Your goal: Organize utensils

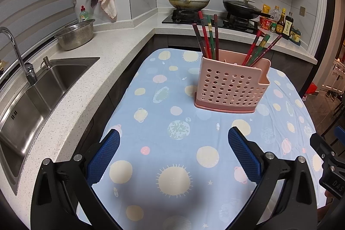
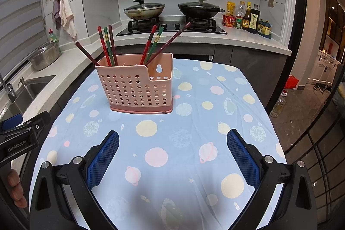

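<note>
A pink perforated utensil holder stands upright on the blue planet-print tablecloth. It also shows in the right wrist view. Several red, green and dark chopsticks stand in its left part and three more lean right in another part; the right wrist view shows both groups. My left gripper is open and empty, short of the holder. My right gripper is open and empty, also short of it.
A steel sink and faucet lie left, with a metal colander behind. Two lidded woks sit on the stove. Sauce bottles stand right. The other gripper shows at the left edge.
</note>
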`<state>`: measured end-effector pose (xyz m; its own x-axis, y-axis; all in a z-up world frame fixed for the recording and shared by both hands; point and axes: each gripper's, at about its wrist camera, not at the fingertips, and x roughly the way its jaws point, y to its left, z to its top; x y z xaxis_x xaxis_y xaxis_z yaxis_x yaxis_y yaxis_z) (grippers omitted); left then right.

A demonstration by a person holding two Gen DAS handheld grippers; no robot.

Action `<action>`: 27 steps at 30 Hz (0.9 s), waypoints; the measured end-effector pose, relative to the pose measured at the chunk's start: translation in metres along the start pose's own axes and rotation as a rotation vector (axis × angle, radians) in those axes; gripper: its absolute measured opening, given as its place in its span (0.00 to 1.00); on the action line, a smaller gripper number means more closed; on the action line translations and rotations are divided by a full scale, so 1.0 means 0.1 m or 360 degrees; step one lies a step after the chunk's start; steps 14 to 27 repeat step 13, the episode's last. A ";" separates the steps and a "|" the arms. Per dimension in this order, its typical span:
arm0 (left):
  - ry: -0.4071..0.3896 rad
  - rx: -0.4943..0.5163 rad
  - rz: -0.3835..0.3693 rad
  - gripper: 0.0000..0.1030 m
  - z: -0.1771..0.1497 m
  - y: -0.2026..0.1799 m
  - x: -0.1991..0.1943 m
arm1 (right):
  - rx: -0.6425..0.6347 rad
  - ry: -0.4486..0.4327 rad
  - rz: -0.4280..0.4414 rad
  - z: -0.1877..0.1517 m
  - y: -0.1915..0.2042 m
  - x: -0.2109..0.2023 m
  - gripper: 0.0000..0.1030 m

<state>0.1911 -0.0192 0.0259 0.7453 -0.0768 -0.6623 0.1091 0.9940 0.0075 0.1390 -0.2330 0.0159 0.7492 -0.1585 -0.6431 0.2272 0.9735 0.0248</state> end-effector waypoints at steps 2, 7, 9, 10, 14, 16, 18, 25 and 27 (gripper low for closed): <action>-0.0001 -0.0001 0.0000 0.93 0.00 0.00 0.00 | 0.0001 0.0004 -0.0003 0.00 -0.01 0.00 0.94; 0.0002 0.0000 0.0007 0.93 0.01 0.01 0.00 | 0.0009 0.0004 -0.0023 0.00 -0.02 0.01 0.94; -0.0008 -0.0007 0.0029 0.93 0.01 0.03 0.00 | 0.0000 -0.0003 -0.0050 -0.01 -0.02 0.02 0.94; -0.0016 -0.0004 0.0023 0.93 0.02 0.03 0.00 | -0.0005 -0.0011 -0.0066 -0.01 -0.03 0.01 0.94; -0.0017 0.0017 0.0007 0.93 0.04 0.02 0.02 | -0.0022 -0.0022 -0.0113 -0.03 -0.04 0.02 0.94; -0.0017 0.0017 0.0007 0.93 0.04 0.02 0.02 | -0.0022 -0.0022 -0.0113 -0.03 -0.04 0.02 0.94; -0.0017 0.0017 0.0007 0.93 0.04 0.02 0.02 | -0.0022 -0.0022 -0.0113 -0.03 -0.04 0.02 0.94; -0.0017 0.0017 0.0007 0.93 0.04 0.02 0.02 | -0.0022 -0.0022 -0.0113 -0.03 -0.04 0.02 0.94; -0.0017 0.0017 0.0007 0.93 0.04 0.02 0.02 | -0.0022 -0.0022 -0.0113 -0.03 -0.04 0.02 0.94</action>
